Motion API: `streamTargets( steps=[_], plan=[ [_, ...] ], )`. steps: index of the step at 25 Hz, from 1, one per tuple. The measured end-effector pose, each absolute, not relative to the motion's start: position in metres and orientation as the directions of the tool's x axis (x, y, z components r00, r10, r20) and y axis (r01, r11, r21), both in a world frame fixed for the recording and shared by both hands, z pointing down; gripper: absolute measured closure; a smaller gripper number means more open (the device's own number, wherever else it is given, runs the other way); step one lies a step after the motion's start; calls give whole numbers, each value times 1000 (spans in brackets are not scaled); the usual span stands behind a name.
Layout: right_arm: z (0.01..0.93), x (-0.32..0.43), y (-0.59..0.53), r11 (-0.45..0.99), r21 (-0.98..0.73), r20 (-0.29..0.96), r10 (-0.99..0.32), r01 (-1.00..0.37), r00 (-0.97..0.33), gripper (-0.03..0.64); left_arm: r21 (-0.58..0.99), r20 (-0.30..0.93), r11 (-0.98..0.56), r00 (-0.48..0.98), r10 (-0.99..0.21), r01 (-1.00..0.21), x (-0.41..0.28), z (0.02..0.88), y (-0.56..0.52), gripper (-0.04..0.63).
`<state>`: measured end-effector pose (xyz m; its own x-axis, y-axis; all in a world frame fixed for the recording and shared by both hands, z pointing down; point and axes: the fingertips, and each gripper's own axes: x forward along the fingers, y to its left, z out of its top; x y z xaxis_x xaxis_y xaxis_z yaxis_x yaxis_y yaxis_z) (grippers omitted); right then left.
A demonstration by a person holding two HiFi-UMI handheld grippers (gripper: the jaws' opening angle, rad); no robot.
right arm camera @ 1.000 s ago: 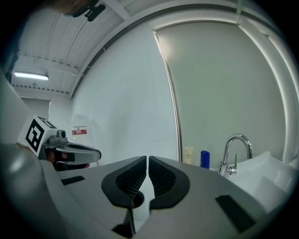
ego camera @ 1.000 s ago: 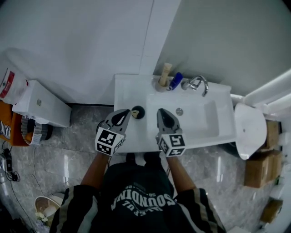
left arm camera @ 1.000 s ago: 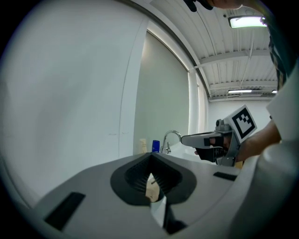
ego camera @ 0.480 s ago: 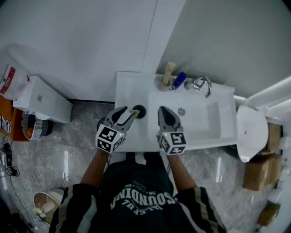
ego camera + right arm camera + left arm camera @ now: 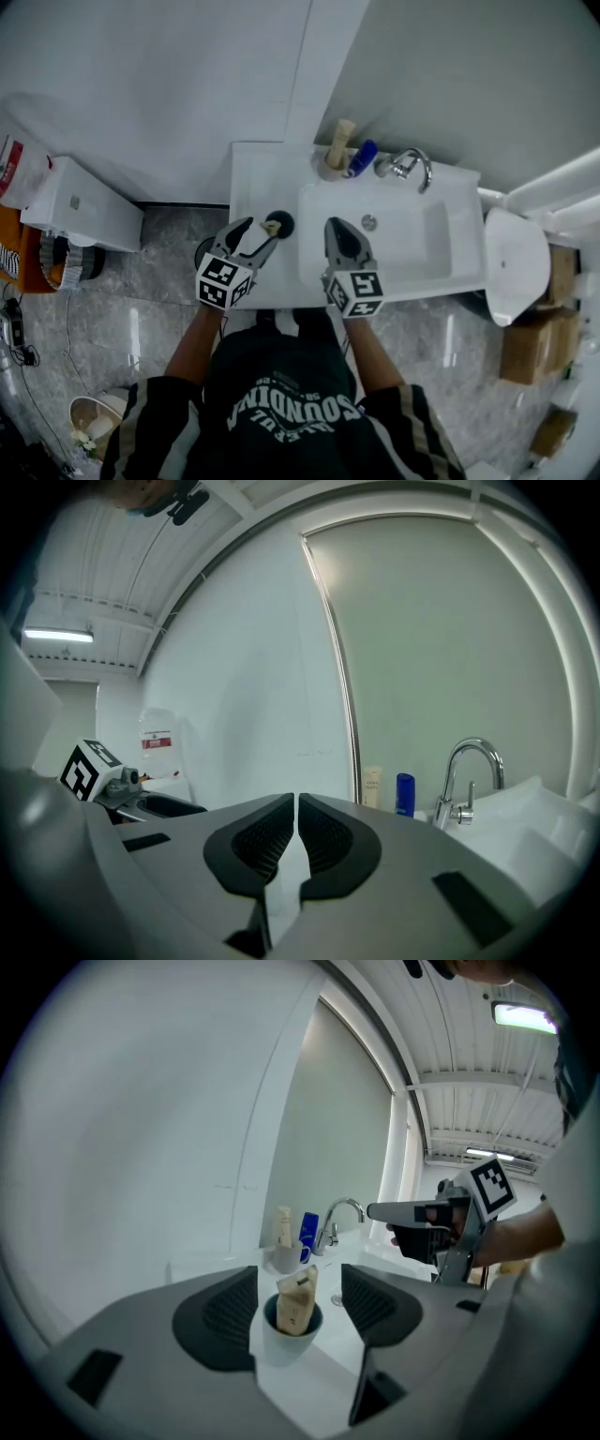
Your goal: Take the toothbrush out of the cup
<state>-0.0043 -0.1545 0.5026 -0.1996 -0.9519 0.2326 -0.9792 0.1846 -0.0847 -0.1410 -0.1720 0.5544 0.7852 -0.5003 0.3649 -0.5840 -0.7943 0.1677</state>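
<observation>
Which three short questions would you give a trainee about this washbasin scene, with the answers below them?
1. True or false: the right tool has its jaws together with nothing between them.
2. What stands between the jaws of the left tool? A) a faucet B) a dark cup with a beige item in it C) a blue bottle
3. Fill in: in the head view, the dark cup stands on the counter at the ___ of the basin.
Key: 1 true. 2 B; those jaws are opening, and the pads do not press on the cup. 3 left.
</observation>
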Motion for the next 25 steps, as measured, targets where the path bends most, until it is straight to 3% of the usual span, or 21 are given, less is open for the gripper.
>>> streamTargets(
  steps=[11, 13, 15, 25],
  plan=[
    [512, 30, -129, 99, -82, 265, -957, -992, -118, 617, 105, 427, -804, 757, -495, -585, -125, 596, -183, 341],
    [514, 40, -124, 79, -82, 270, -958, -994, -98, 617, 102, 418, -803, 758, -501, -587, -124, 596, -184, 366],
    [516, 47, -120, 62, -83, 272, -959, -995, -82, 617, 96, 413, -807, 761, -500, -582, -122, 594, -184, 450],
    [514, 51, -116, 53, -90, 264, -962, -995, -75, 617, 94, 373, -838, 799, -471, -538, -115, 554, -182, 463]
  ],
)
